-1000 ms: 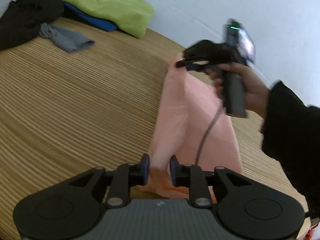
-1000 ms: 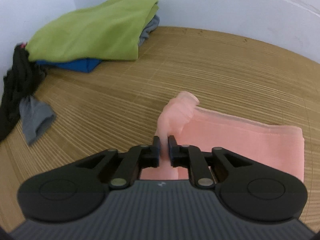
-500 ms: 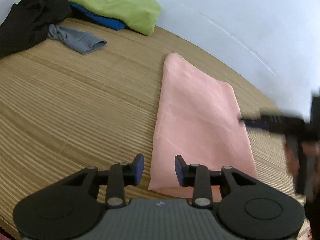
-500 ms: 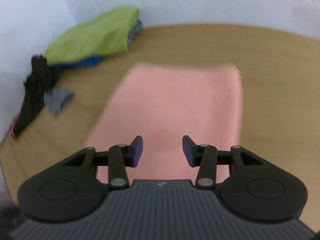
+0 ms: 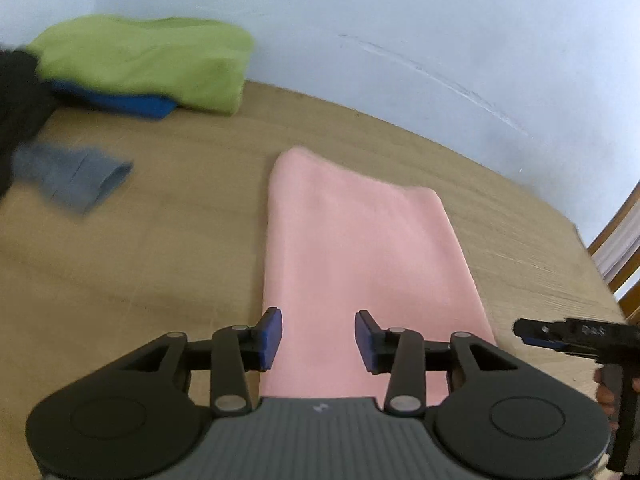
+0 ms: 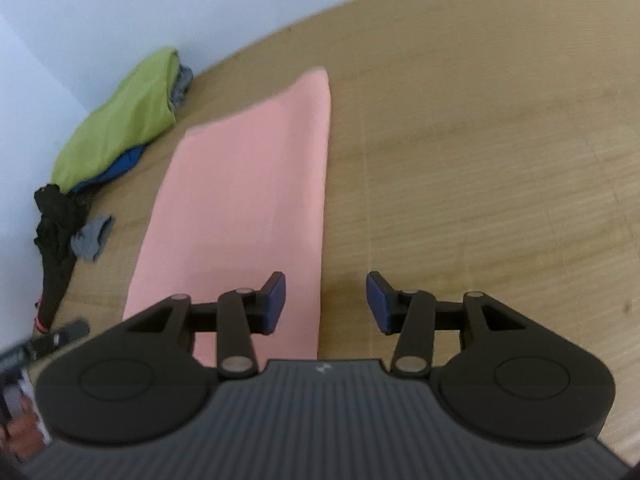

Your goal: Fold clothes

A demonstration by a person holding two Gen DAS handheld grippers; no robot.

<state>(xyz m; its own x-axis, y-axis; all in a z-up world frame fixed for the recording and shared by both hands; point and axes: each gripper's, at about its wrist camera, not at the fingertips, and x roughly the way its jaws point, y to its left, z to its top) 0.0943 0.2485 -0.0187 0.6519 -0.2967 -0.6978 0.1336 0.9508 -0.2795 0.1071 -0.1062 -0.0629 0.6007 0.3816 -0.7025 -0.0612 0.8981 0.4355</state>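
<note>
A long, smooth strip of folded salmon-pink cloth (image 5: pixel 360 264) lies flat on the ribbed wooden bench (image 5: pixel 160 264), running from the near edge of the left wrist view up towards 12 o'clock, where its rounded far end stops short of the pale blue-white wall (image 5: pixel 400 40).

The left claw (image 5: pixel 318 338) hangs over the near end of that cloth with its blue pads well apart — its jaws have just been opening, and nothing is pinched between them; only the flat pink fabric shows below the gap. At 4 o'clock in the same view the right claw (image 5: pixel 520 330) pokes in from the edge, held by a hand (image 5: pixel 604 396) that is mostly cut off.

From the right wrist view, the right claw (image 6: pixel 326 300) is also spread wide, its jaws having just been opening and empty. Its left pad sits over the cloth's right edge, its right pad over bare bench.

At 10 o'clock in the left wrist view, a folded lime-green garment (image 5: pixel 148 64) rests on a folded blue one (image 5: pixel 128 104) against the wall. Just nearer lies a small grey knit piece (image 5: pixel 72 176), blurred, and at 9 o'clock a crumpled black garment (image 5: pixel 20 96) — partly out of view.
</note>
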